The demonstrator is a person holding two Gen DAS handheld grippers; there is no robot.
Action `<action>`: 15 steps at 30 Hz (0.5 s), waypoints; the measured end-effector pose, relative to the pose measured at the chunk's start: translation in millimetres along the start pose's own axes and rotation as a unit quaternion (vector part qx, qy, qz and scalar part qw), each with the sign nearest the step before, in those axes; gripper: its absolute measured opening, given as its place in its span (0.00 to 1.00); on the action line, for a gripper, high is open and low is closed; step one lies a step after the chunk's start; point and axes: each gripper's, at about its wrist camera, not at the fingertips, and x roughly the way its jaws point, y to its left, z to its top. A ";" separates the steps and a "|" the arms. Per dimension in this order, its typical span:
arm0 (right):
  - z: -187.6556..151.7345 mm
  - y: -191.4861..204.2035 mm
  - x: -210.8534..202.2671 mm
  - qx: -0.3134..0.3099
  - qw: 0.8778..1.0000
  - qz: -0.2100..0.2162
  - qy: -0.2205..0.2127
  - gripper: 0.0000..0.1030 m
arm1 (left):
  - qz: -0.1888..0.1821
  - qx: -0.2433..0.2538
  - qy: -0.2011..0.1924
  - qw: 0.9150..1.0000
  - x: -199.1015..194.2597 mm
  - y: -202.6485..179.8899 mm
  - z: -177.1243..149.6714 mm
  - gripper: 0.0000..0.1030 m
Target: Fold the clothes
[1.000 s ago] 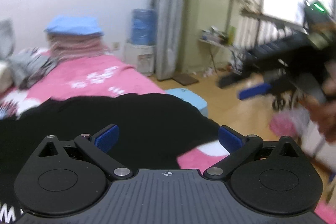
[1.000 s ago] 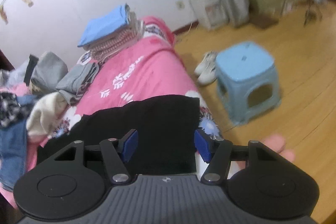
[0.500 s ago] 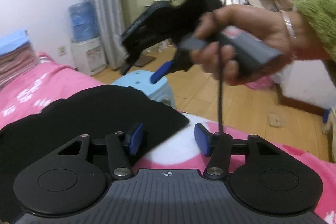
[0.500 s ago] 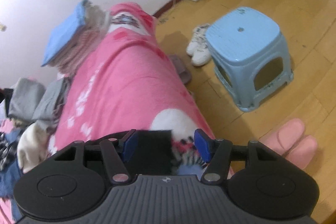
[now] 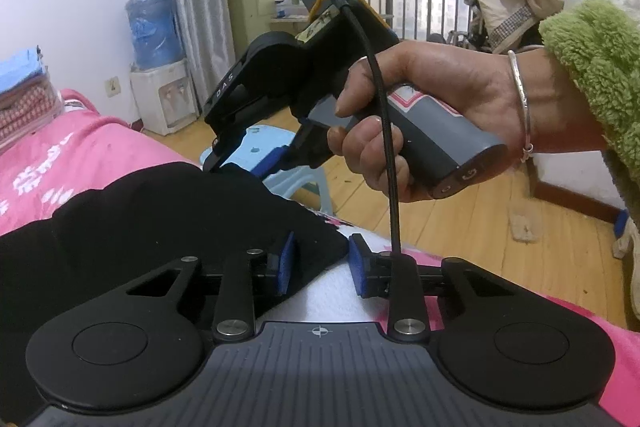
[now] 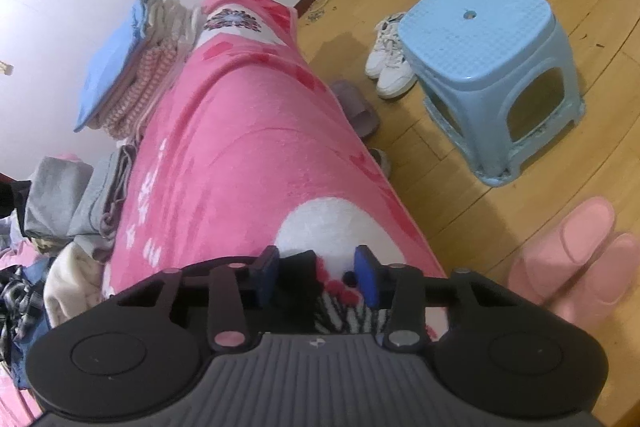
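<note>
Black garment point(image 5: 152, 223) corner at blanket point(image 6: 224, 155) edge.

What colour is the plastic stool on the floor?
Light blue stool; it shows best in the right wrist view.

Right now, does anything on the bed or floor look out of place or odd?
Nothing looks damaged or spilled. The black garment lies flat on the pink fleece blanket, one corner between the left gripper's closing fingers. Only oddity: unfolded clothes heaped at the bed's far side.

A pink blanket-covered bed point(image 6: 240, 155) carries a black garment point(image 5: 140, 211) and stacked folded clothes point(image 6: 120, 75).
</note>
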 end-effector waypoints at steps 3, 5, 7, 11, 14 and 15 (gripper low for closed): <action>0.3 2.9 -0.5 -0.006 1.000 0.005 -0.003 0.29 | 0.001 0.003 0.004 1.000 1.7 -1.8 1.4 0.28; -0.1 4.5 -0.7 -0.010 1.000 0.007 -0.004 0.25 | 0.002 0.002 0.005 1.000 2.2 -2.0 2.3 0.28; -0.3 6.7 -1.7 -0.014 1.000 0.008 -0.008 0.18 | 0.003 0.000 0.005 1.000 2.7 -1.9 2.8 0.26; -1.6 13.2 -6.5 -0.028 0.999 0.010 -0.017 0.07 | 0.009 -0.026 0.001 1.000 1.4 4.5 5.3 0.06; -2.9 20.1 -12.7 -0.046 0.999 0.013 -0.024 0.05 | 0.005 -0.075 -0.007 0.997 -4.1 14.5 9.0 0.03; -3.3 23.3 -16.2 -0.053 0.998 0.013 -0.028 0.05 | 0.002 -0.092 -0.011 0.996 -6.1 17.9 10.4 0.03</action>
